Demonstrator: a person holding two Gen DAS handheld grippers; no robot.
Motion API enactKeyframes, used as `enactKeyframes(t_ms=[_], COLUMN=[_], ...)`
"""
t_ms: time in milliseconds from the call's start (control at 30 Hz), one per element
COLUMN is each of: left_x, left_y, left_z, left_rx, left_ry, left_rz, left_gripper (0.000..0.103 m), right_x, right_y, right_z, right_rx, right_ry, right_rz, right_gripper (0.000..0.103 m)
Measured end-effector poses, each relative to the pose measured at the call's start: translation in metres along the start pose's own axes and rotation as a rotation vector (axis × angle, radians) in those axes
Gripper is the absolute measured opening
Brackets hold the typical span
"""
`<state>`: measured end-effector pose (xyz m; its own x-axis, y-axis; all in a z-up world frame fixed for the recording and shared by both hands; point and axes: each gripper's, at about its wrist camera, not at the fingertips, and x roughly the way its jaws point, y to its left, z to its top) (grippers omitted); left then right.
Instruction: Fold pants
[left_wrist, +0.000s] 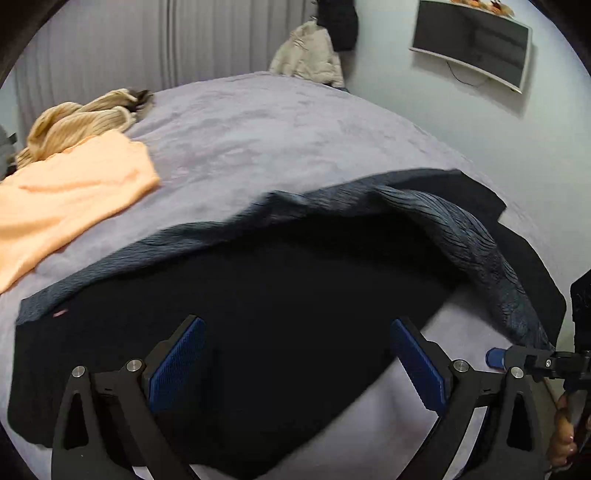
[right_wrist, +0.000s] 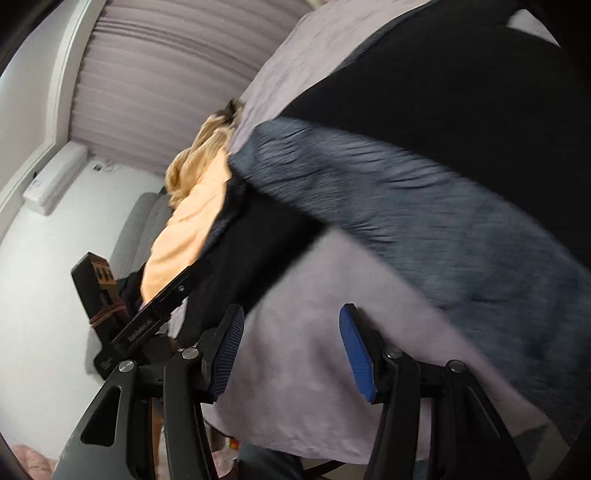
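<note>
Black pants lie spread on the lilac bed cover, with a blue-grey ribbed side turned over along their far and right edge. My left gripper hovers open above the black cloth, nothing between its blue pads. In the right wrist view my right gripper is open over bare bed cover, just short of the ribbed fold; no cloth is between its pads. The right gripper's black frame shows at the left view's right edge, near the fold's corner.
An orange garment and a beige ribbed knit lie at the bed's far left. A pale jacket hangs beyond the bed, and a screen is on the wall. A hand shows at the right edge.
</note>
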<state>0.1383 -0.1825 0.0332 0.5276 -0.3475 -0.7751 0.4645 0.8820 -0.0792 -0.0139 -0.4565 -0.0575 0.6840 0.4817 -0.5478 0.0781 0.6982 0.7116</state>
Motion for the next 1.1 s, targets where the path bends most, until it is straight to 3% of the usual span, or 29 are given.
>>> enactKeyframes(t_ms=[100,233,367,433,533,633,767,867,933,967,1067,1100], left_x=[0.021,0.031,0.044,0.051,0.066,0.061,0.056,0.062,0.063,0.064,0.070,0.069], left_y=[-0.033,-0.064,-0.074,-0.071,-0.058,-0.039,-0.011,0.010,0.020,0.023,0.030,0.030], left_z=[0.008,0.027,0.059,0.080,0.104,0.108,0.082,0.061,0.050,0.046,0.038,0.037], left_rx=[0.008,0.051,0.074,0.054,0.000,-0.036,-0.046,-0.103,-0.125,-0.131,-0.157,-0.162], left_ry=[0.052,0.053,0.030,-0.003,0.001,0.015,0.020,0.066,0.082,0.087,0.116,0.112], left_rz=[-0.065,-0.069,-0.020,0.030,0.116,0.099,0.136,0.144,0.150,0.158,0.163,0.165], left_gripper=[0.101,0.101,0.101,0.101,0.101,0.101,0.101,0.101,0.101,0.101,0.101,0.101], right_x=[-0.040,-0.074,-0.067,-0.058,-0.047,-0.067,-0.083,-0.090,-0.094,-0.094,-0.078,-0.075], right_y=[-0.021,-0.002,0.025,0.037,0.028,0.004,-0.031,-0.080,-0.110,-0.116,-0.122,-0.121], right_z=[0.007,0.036,0.096,0.138,0.194,0.200,0.191,0.196,0.199,0.200,0.208,0.211], right_rx=[0.006,-0.127,-0.250,-0.282,-0.205,-0.089,-0.065,0.077,0.186,0.202,0.183,0.181], right_ry=[-0.176,-0.364,-0.398,-0.392,-0.338,-0.336,-0.357,-0.349,-0.353,-0.351,-0.306,-0.300], right_rz=[-0.118,-0.243,-0.253,-0.212,-0.209,-0.052,-0.170,-0.196,-0.164,-0.160,-0.157,-0.147], right_gripper=[0.057,0.057,0.057,0.060,0.063,0.063,0.063,0.063,0.060,0.053,0.009,0.009])
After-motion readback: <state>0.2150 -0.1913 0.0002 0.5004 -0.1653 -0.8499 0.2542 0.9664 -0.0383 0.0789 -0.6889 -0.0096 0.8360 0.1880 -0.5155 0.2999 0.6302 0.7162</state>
